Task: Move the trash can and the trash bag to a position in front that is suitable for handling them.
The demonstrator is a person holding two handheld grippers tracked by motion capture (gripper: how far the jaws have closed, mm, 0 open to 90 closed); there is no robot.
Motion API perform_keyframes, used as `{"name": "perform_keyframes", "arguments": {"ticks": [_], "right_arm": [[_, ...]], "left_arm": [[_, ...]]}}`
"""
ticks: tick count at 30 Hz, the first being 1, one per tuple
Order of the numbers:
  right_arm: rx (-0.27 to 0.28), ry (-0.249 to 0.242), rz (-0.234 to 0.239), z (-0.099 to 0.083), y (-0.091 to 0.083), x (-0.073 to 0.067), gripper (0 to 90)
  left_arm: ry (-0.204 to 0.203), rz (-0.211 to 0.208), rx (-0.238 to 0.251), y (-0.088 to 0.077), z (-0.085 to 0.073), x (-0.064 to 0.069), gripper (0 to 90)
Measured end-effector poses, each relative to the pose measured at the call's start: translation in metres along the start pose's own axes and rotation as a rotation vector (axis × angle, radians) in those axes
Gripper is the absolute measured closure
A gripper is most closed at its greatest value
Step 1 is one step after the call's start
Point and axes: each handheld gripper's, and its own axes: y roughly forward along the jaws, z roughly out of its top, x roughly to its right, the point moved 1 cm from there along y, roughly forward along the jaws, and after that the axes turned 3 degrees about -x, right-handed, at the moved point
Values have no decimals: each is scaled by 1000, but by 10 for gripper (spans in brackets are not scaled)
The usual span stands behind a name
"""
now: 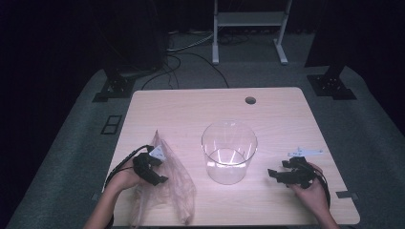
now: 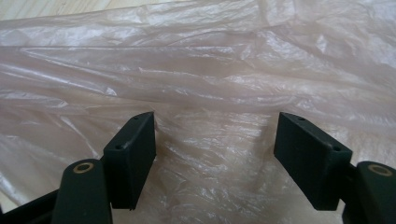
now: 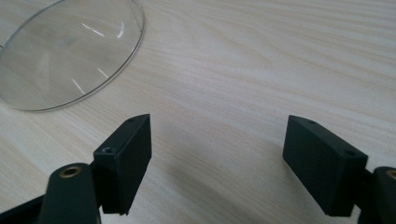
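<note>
**Two open tongs at a counter with bag and tub**

Left tongs [image 1: 160, 180] are hovering over a crumpled plastic bag [image 1: 174, 183] at the lower left of the high view, jaws spread wide apart. Right tongs [image 1: 273, 173] are sitting at the lower right, jaws apart above bare counter [image 1: 277, 114]. A clear tub [image 1: 229, 151] is standing upright at centre, between them.

A light wooden table [image 1: 277, 114] is holding a clear round tub [image 1: 229, 151] and a thin crinkly plastic bag [image 1: 174, 186]. The bag is lying under and past the left jaws. The tub is sitting far up-left of the right jaws.
</note>
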Motion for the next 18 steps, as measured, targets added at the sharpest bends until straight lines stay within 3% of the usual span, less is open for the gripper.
{"name": "perform_keyframes", "arguments": {"ticks": [6, 8, 10, 17, 18], "right_arm": [[-6, -2, 1, 0, 1, -1, 230], [-9, -3, 1, 0, 2, -2, 230], [-9, -3, 1, 0, 2, -2, 229], [-11, -6, 2, 0, 3, -2, 229], [-11, -6, 2, 0, 3, -2, 229]], "left_arm": [[17, -16, 40, -2, -3, 2, 457], [27, -24, 65, -2, -4, 3, 563], [35, -29, 72, -2, -4, 4, 600], [48, -66, 76, 1, 3, 10, 883], [51, -74, 73, 1, 3, 10, 883]]}}
